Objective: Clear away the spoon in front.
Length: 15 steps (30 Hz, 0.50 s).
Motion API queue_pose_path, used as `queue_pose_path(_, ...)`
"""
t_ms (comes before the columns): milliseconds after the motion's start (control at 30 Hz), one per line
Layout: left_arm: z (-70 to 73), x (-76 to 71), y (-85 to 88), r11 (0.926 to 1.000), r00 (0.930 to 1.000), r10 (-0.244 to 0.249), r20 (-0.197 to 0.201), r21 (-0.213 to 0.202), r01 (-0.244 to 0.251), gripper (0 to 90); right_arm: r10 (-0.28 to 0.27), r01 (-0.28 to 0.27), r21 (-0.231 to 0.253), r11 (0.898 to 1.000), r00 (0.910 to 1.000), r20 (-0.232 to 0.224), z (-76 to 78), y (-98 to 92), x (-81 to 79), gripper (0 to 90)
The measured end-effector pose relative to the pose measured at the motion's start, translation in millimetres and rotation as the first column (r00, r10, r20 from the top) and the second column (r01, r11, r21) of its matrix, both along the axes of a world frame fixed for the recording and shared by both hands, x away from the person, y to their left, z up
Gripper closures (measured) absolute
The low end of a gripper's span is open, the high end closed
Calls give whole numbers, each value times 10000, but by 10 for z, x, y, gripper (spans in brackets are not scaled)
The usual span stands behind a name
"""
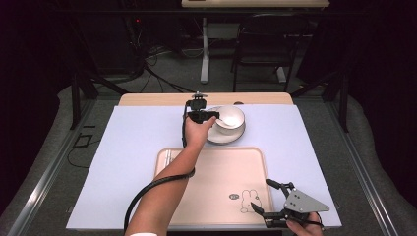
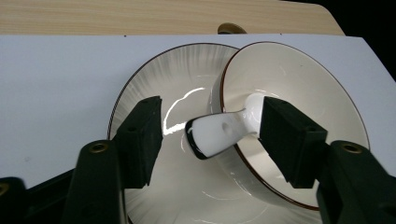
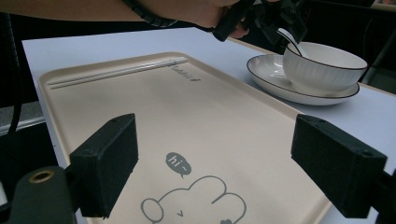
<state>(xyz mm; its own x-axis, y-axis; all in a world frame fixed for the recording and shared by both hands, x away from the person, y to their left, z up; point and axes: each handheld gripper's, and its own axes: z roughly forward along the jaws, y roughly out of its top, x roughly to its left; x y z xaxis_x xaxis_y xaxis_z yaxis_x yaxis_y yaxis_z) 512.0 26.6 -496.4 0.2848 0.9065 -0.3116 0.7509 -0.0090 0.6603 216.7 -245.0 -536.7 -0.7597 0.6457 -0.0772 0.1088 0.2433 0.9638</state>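
**A:** So what's seen at the left tongs (image 2: 210,135)?

**B:** They're held wide apart, with the white spoon (image 2: 219,133) caught in the gap between the two black pads (image 2: 140,140). Neither pad is pressed on the handle, so nothing is actually gripped. The handle end is pointed back toward the camera, and the scoop end is laid down inside the bowl (image 2: 299,93).

**A:** And the bowl, where's that parked?

**B:** It's set on a cream plate (image 2: 163,84) with a thin dark rim, pushed over to one side of it rather than centred. In the high view the plate (image 1: 223,137) is found at the far middle of the tabletop (image 1: 137,142), just beyond the tray (image 1: 216,187), which is covered by a pale lilac sheet with a strip of bare wood left showing at the back edge.

**A:** Right tongs (image 1: 268,196)?

**B:** Spread wide too, nothing between them. They're kept low at the near right corner of the tray, well apart from the bowl. Through the right gripper view a beige tray (image 3: 187,116) is looked across, with a little "hi" speech bubble (image 3: 178,164) and a cartoon outline printed on it. Farther off, the bowl (image 3: 324,67) and spoon (image 3: 292,39) can be made out with the other hand above them.
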Motion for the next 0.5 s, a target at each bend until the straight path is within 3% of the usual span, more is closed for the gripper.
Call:
queue_pose_path(200,-96,-21,18,9982,9994,210,-291,-550,-226,343,15,-15,-27,10000,10000,39,3,12,-5,145)
queue_pose_path(433,-148,-34,21,9931,9986,490,-184,-1058,-507,330,0,0,-44,10000,10000,12,1,7,-2,145)
queue_pose_path(500,-149,-26,-7,9937,9987,499,-50,-1005,-501,332,5,-5,-38,10000,10000,43,1,11,-6,145)
